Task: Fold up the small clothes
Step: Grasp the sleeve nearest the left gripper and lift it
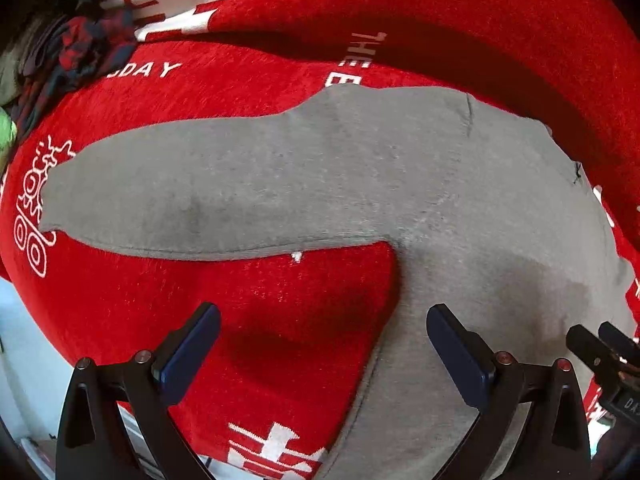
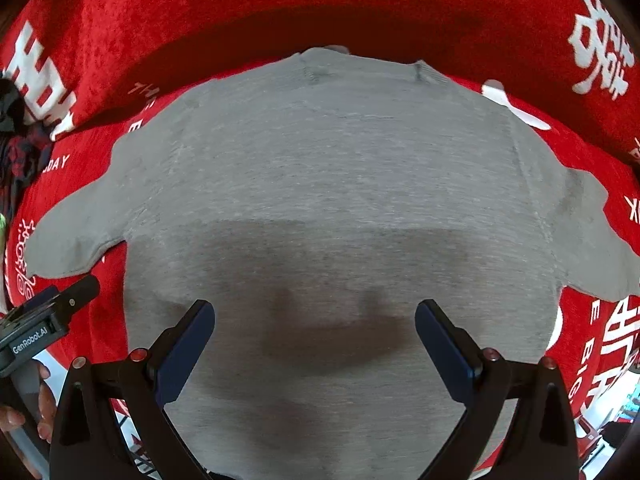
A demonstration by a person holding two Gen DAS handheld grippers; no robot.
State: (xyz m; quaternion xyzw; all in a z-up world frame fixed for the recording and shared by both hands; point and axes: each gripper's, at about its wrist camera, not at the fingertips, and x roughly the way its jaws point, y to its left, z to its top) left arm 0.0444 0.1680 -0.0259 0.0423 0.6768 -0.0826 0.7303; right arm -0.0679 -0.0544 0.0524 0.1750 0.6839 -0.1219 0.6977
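A small grey long-sleeved shirt point(image 2: 328, 168) lies flat and spread out on a red cloth with white print point(image 2: 280, 4). Its neck points away and both sleeves stick out to the sides. My right gripper point(image 2: 315, 320) is open and empty above the shirt's lower middle. My left gripper point(image 1: 323, 324) is open and empty above the shirt's left side seam, just below the left sleeve point(image 1: 192, 188). The right gripper's tip shows at the right edge of the left wrist view point(image 1: 600, 344). The left gripper's tip shows at the left edge of the right wrist view point(image 2: 60, 300).
A heap of dark red and navy clothes point(image 1: 76, 52) lies at the far left on the red cloth point(image 1: 280, 320). Something green point(image 1: 6, 132) shows at the left edge. The cloth's front edge runs near both grippers, with pale floor point(image 1: 24, 344) below.
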